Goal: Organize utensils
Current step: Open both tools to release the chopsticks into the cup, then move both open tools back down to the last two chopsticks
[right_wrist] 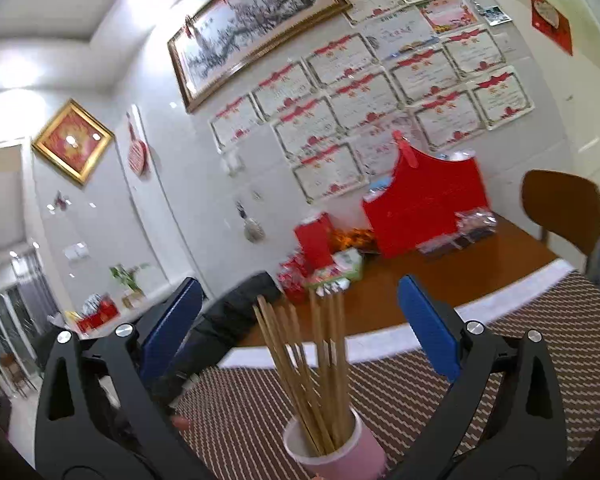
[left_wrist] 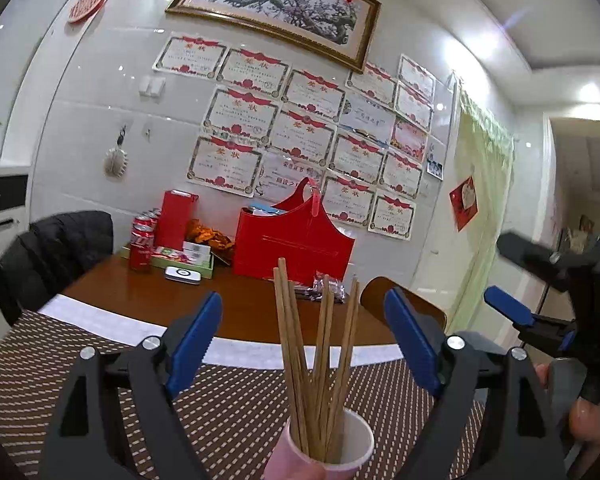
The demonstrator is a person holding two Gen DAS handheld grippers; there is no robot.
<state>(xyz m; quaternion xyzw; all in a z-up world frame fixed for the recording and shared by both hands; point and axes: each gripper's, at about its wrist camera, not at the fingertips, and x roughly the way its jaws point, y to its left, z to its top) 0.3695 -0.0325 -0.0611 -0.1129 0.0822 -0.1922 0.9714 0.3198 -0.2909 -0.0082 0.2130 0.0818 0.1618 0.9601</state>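
The left gripper (left_wrist: 303,344) is spread wide, blue pads either side of the bundle of long wooden chopsticks (left_wrist: 320,360) without touching. The right gripper (right_wrist: 300,328) is spread too, empty, aimed at the same sticks. They stand fanned in a pink paper cup with a white inside (left_wrist: 340,448) on the brown woven placemat (left_wrist: 228,408). It looks finished, unless sticks lie out of view. Judged best: withdraw straight, avoiding the leaning tips, or the light cup may tip.

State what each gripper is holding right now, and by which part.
Nothing. The left gripper and right gripper are both open, with the chopsticks standing in the pink cup, untouched between their fingers.
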